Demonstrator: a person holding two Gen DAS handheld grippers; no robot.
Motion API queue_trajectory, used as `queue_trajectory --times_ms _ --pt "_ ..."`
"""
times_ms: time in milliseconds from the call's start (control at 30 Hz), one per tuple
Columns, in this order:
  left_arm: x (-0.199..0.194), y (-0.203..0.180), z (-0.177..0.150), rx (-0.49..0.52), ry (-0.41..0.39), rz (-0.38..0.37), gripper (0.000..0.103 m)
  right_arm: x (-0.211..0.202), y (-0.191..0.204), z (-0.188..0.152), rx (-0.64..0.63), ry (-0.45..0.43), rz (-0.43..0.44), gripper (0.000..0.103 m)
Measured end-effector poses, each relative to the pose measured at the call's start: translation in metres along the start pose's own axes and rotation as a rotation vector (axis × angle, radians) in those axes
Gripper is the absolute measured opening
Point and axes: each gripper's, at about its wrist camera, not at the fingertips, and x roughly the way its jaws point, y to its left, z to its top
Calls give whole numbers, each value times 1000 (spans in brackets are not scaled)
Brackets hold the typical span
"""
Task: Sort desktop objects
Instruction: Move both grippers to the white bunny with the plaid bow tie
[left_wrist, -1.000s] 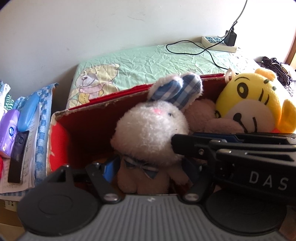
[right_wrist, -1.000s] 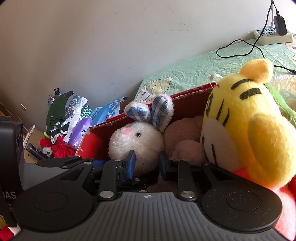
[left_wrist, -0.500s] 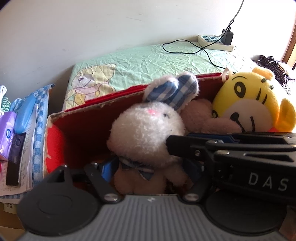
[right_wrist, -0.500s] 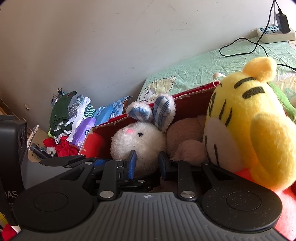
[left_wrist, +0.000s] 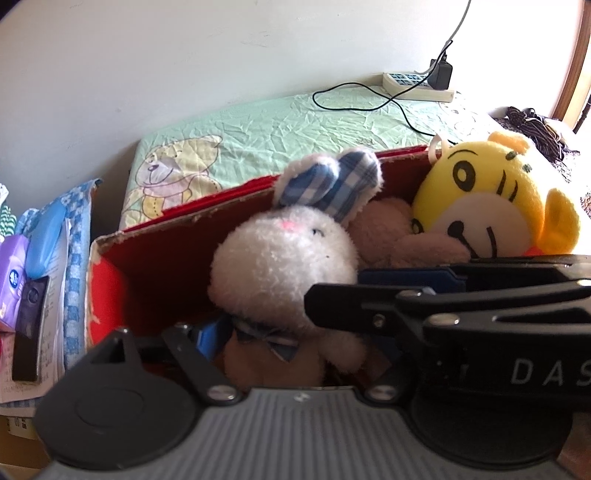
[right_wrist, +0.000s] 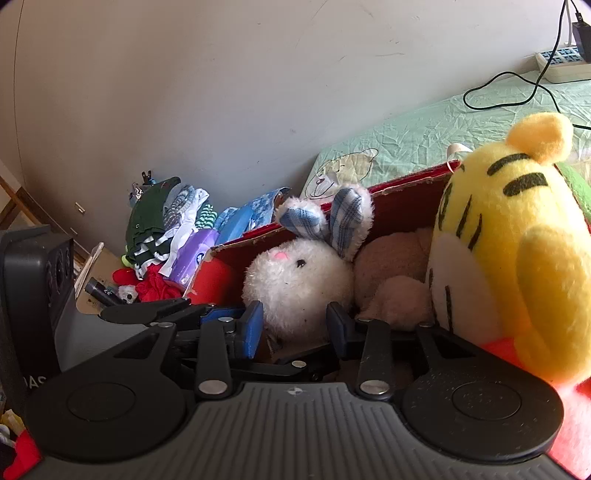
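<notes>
Fluffy white plush rabbit with blue-checked ears (left_wrist: 284, 258) seated in red cardboard box (left_wrist: 177, 254), between the spread fingers of both hand-held grippers: left hand-held gripper (left_wrist: 295, 343) apart, right hand-held gripper (right_wrist: 295, 325) apart. Yellow striped plush tiger (right_wrist: 509, 251) just right.

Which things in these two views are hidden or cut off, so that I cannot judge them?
- White rabbit: its lower body, left wrist view, behind the left tongs.
- Brown plush: mostly covered, right wrist view, by the rabbit and the yellow tiger.
- Red box: its floor, both views, under the toys.
- Right tongs: whether they pinch the rabbit.
</notes>
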Motion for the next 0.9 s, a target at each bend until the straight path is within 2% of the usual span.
queue_trajectory --times_ms 100,200,333,433,567,667,900 --pt "-14 -7 -2 17 -21 33 83 -12 -1 1 -3 -7 66 41" --pt "-38 -10 -4 -21 -67 32 86 -36 -5 4 23 -47 140 41" --pt "-69 -26 -5 -77 -119 39 86 -67 -20 10 63 -92 180 41" --pt "-85 -53 0 -78 -150 36 86 -92 -34 14 92 -117 201 41" --pt "-98 -94 14 -87 -195 -13 86 -125 -55 18 93 -178 180 41" --pt "-98 -127 26 -97 -210 -92 86 -146 -81 19 135 -209 146 41" --pt "-59 -216 52 -15 -166 -178 86 -185 -163 17 252 -236 7 41"
